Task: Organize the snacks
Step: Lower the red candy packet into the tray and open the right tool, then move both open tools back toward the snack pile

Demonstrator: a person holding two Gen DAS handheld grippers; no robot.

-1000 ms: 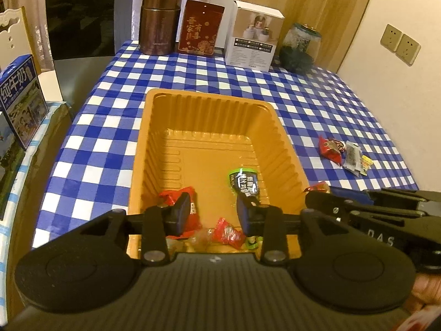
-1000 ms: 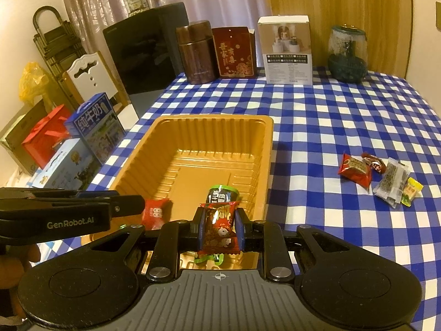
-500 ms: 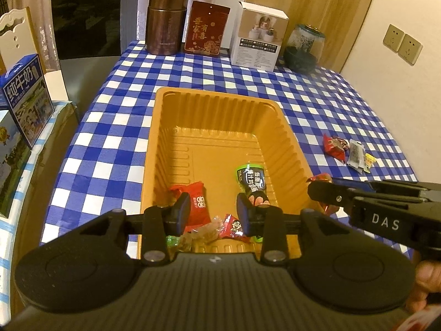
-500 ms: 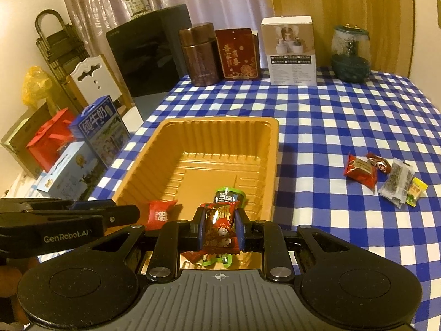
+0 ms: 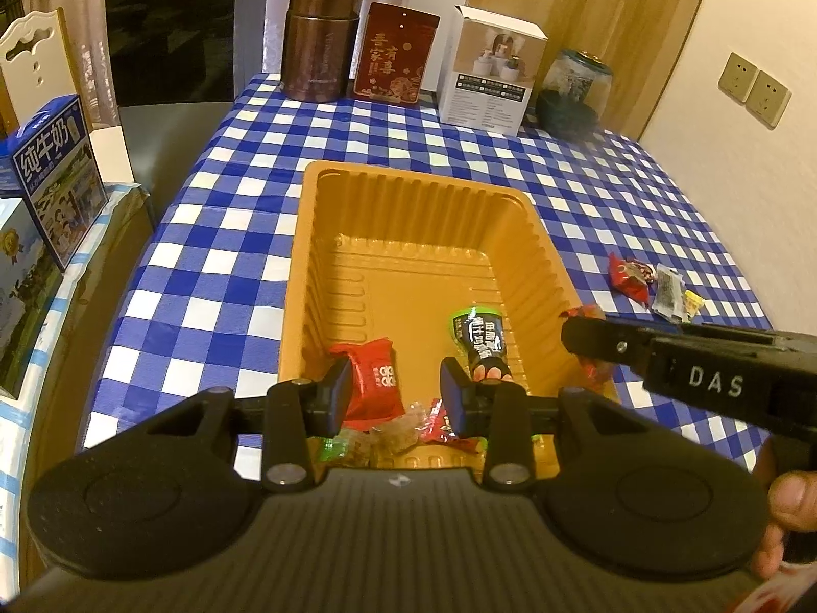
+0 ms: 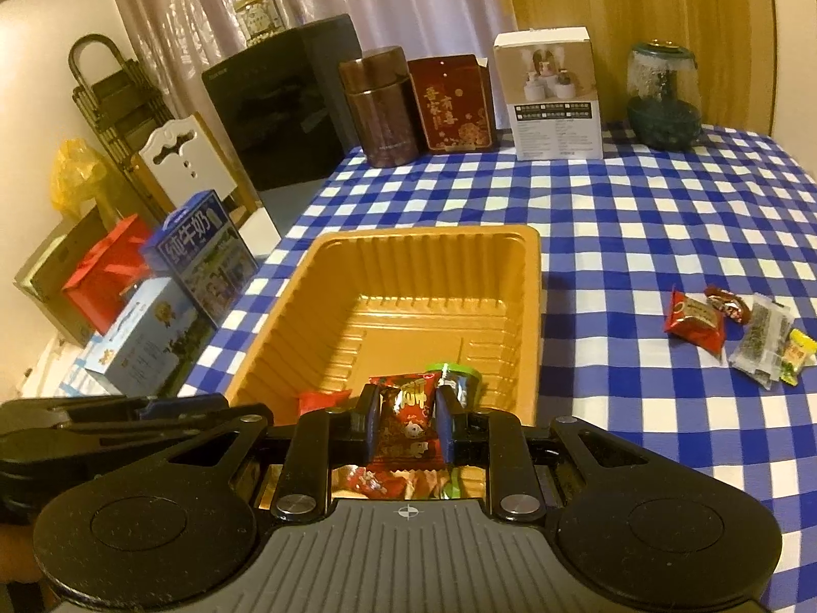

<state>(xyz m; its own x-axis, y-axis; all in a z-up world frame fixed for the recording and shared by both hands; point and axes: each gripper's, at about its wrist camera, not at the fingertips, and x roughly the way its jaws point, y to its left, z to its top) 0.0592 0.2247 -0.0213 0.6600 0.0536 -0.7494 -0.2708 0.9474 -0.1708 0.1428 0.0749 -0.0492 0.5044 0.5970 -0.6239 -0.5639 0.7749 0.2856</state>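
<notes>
While its jaws have just been easing apart, the right gripper (image 6: 407,426) has a red snack packet (image 6: 406,426) between its pads, poised over the near end of the orange tray (image 6: 531,276), apparently to drop it there. Beside it, the left gripper (image 5: 397,394) hangs unclenched and empty above packets already collected. Four more snacks (image 6: 735,329) wait on the checked tablecloth (image 6: 638,214), well apart from the tray.

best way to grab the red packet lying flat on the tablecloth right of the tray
Take the red packet across its puffy middle, coming down from above. It lies flat on the tablecloth, so there is no edge to slide under. Its crimped ends are thin, and other snacks crowd its right side, so close the jaws front to back.
</notes>
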